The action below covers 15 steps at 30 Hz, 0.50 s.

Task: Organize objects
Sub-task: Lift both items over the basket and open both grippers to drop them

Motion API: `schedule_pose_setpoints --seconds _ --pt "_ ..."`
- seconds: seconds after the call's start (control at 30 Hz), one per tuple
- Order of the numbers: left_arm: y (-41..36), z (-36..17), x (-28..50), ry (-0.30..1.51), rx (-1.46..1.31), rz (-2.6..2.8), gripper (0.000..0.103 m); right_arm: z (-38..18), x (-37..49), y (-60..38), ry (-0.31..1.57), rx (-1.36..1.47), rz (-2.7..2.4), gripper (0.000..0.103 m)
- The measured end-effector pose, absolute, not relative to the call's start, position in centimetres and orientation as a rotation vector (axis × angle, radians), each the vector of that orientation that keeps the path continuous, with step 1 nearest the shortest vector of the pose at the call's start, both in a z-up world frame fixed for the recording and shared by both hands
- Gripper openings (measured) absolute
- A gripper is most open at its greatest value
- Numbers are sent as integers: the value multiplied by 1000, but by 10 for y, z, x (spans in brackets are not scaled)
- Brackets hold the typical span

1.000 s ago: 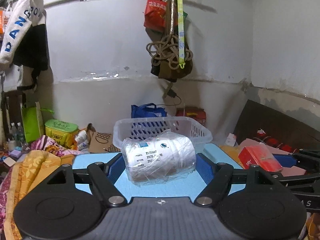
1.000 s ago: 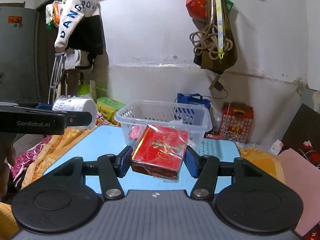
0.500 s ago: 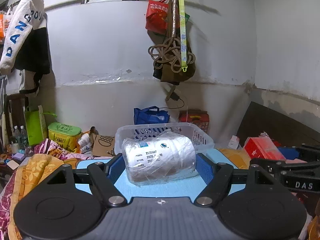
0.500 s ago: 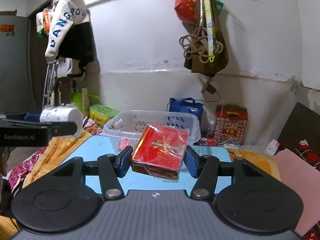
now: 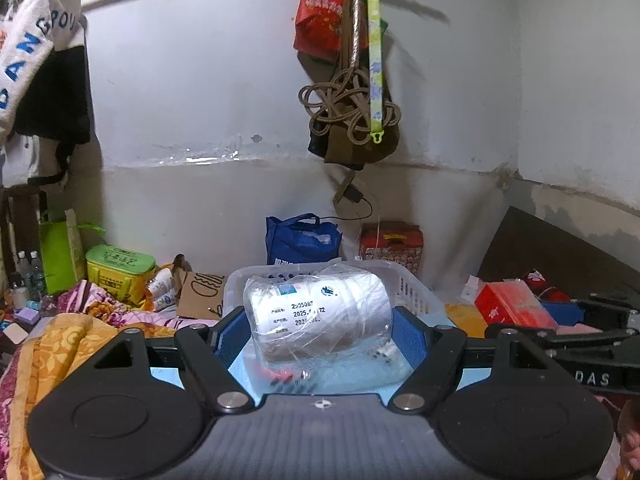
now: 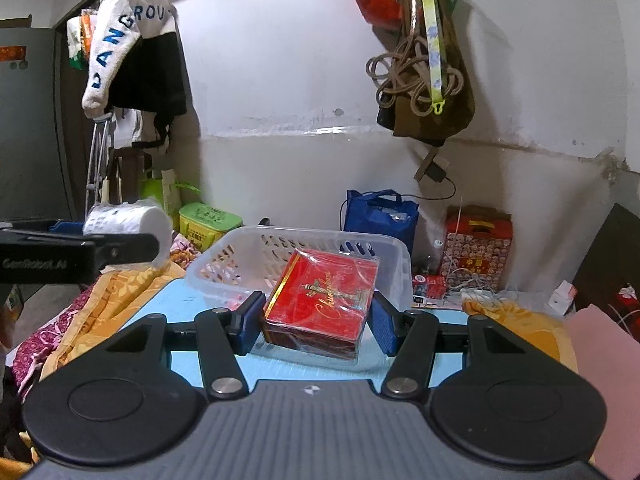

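My left gripper (image 5: 318, 336) is shut on a plastic-wrapped white roll (image 5: 316, 316) and holds it in the air, over the near rim of a clear plastic basket (image 5: 416, 292). My right gripper (image 6: 316, 318) is shut on a red box with gold lettering (image 6: 324, 300) and holds it above the light blue table (image 6: 160, 304), just in front of the basket (image 6: 224, 260). The roll (image 6: 132, 220) and left gripper also show at the left of the right wrist view. The red box (image 5: 512, 304) shows at the right of the left wrist view.
Small loose items (image 5: 288, 376) lie in the basket under the roll. An orange cloth (image 5: 60, 344) drapes left of the table. A blue bag (image 6: 380, 216), a red patterned carton (image 6: 478, 240) and a green box (image 6: 208, 220) stand along the white wall.
Both grippers have moved forward toward the basket with their loads. The roll now hangs over the basket's near rim, and the basket looks closer in both views.
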<state>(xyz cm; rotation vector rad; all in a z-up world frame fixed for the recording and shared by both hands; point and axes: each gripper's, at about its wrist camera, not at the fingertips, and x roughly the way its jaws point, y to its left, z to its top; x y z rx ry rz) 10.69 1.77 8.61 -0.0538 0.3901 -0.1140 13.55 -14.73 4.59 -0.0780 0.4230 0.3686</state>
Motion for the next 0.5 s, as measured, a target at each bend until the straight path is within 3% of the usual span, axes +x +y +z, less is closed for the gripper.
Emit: schedule_pose_setpoints --seconds 0.5 --pt "49 51 265 467 -156 -106 79 19 280 -122 498 -95 337 59"
